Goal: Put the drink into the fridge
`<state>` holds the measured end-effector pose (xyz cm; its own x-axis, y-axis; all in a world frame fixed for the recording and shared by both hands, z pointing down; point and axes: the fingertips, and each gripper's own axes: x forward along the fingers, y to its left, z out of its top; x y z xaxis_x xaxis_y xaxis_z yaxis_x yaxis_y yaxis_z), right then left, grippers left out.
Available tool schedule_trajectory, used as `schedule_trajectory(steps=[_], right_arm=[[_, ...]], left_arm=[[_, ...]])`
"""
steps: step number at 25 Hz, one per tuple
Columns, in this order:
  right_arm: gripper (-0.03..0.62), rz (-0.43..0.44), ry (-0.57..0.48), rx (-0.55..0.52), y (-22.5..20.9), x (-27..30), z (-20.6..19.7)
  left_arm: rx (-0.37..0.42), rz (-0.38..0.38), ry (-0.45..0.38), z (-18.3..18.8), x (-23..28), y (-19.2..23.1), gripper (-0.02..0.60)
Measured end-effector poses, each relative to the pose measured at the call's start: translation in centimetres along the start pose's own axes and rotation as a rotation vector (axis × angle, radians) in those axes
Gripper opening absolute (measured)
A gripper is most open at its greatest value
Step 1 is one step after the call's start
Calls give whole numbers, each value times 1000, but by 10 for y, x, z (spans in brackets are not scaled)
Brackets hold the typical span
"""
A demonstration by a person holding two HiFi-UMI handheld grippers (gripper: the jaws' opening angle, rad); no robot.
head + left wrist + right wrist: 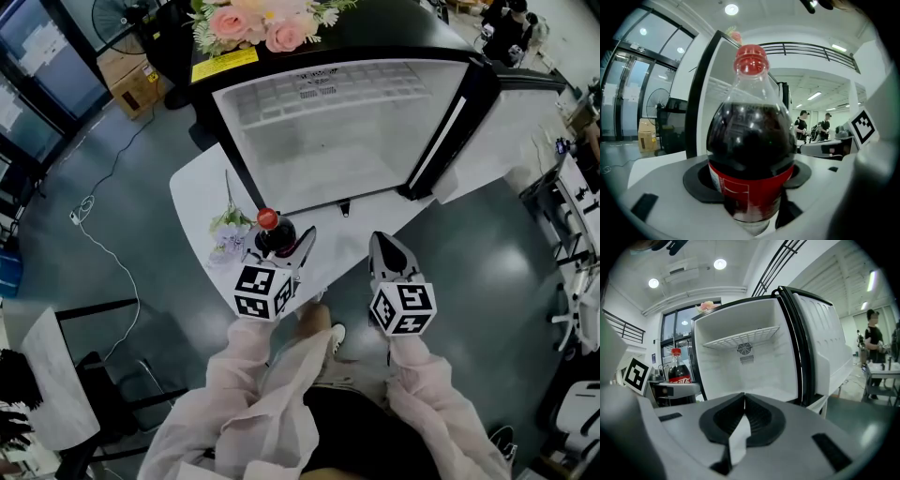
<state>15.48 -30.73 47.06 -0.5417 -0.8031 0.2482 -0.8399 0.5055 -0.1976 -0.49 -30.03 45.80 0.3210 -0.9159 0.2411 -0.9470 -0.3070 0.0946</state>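
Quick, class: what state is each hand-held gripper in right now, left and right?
Left hand-held gripper: closed on the cola bottle.
Right hand-held gripper: closed, holding nothing.

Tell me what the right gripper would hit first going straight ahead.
The right gripper points into the open fridge; the way looks free, so probably its white inner wall comes first.

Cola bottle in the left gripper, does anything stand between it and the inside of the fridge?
Nothing visible does. The fridge has its door wide open, and the space facing the cola bottle, held by the left gripper, is bare below the wire shelf. The shut right gripper is off to the side.
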Motion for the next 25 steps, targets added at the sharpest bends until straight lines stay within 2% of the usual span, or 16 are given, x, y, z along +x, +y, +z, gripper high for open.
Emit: schedule_trajectory(steps=[7,17,25], right_arm=[[12,-19,0,9,-8,5,4],[12,8,22,19,-10,22,0],[12,22,54,37,-12,41,-8]], left_arm=[[6,-54,3,7,32,-11,321],[-5,-4,-1,18,64,6,322],[25,53,-12,26,89,23,322]])
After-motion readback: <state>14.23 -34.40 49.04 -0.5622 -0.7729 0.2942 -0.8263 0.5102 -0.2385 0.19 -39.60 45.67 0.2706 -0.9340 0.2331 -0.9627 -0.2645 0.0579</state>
